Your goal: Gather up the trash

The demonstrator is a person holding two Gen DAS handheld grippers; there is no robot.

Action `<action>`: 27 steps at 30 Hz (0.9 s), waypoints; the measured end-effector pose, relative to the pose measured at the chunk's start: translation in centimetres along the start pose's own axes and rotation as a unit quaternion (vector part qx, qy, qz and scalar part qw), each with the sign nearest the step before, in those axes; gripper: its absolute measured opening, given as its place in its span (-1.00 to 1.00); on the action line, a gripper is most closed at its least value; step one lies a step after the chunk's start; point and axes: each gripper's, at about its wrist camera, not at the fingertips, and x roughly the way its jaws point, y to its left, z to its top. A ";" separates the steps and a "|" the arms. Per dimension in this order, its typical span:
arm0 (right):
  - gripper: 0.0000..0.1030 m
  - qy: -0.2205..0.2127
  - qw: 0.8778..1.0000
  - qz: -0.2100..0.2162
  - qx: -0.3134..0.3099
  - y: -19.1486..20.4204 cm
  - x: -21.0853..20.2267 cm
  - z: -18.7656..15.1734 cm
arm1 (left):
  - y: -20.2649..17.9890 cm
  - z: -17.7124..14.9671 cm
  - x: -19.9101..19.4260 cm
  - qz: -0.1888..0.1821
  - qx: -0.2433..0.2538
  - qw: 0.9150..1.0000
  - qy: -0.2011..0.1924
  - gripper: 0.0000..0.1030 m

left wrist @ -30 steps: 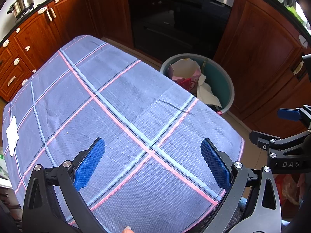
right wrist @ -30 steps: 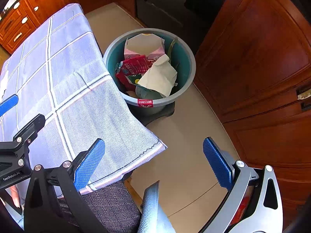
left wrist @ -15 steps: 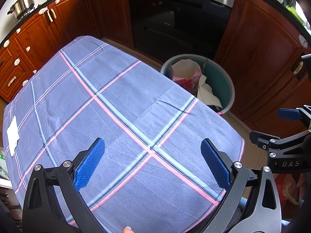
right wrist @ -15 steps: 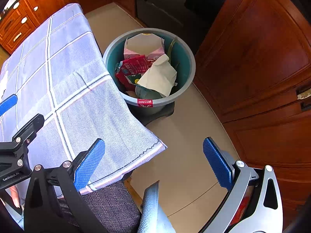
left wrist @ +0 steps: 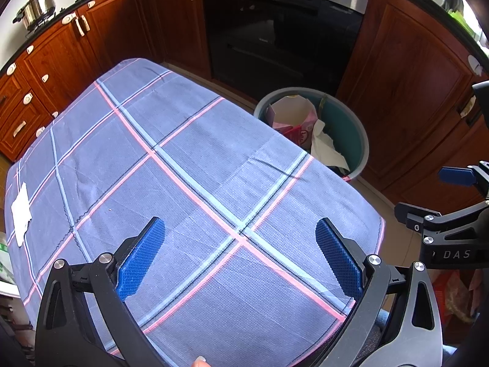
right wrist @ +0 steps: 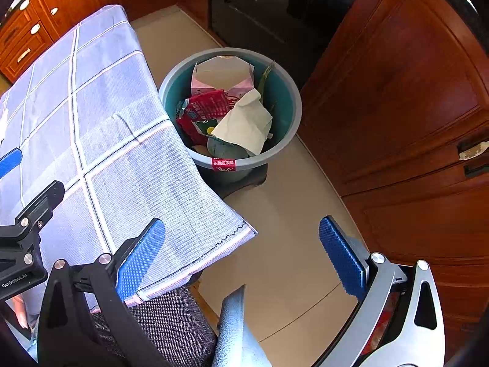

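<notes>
Nothing has moved since a second ago: both tools hover as before. Left tool (left wrist: 240,255) hangs wide open and empty above the blue checked cloth tabletop (left wrist: 189,159), facing the last scrap, a white paper piece (left wrist: 21,214) at its far left edge. Right tool (right wrist: 241,255), equally spread and empty, looks toward the round teal plastic bin (right wrist: 284,101) beside the tabletop, already holding cartons and tissue, probably ready for a drop.

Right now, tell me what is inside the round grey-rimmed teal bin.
Teal bin: pink-and-white carton, red wrapper, white crumpled paper, green stalk. Whatever lies beneath them is covered.
</notes>
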 end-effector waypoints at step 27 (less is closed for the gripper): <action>0.89 -0.013 0.999 -0.038 -0.008 0.4 -1.3 0.1 | 0.8 -0.4 -1.4 -0.001 -0.009 1.000 -0.027 0.92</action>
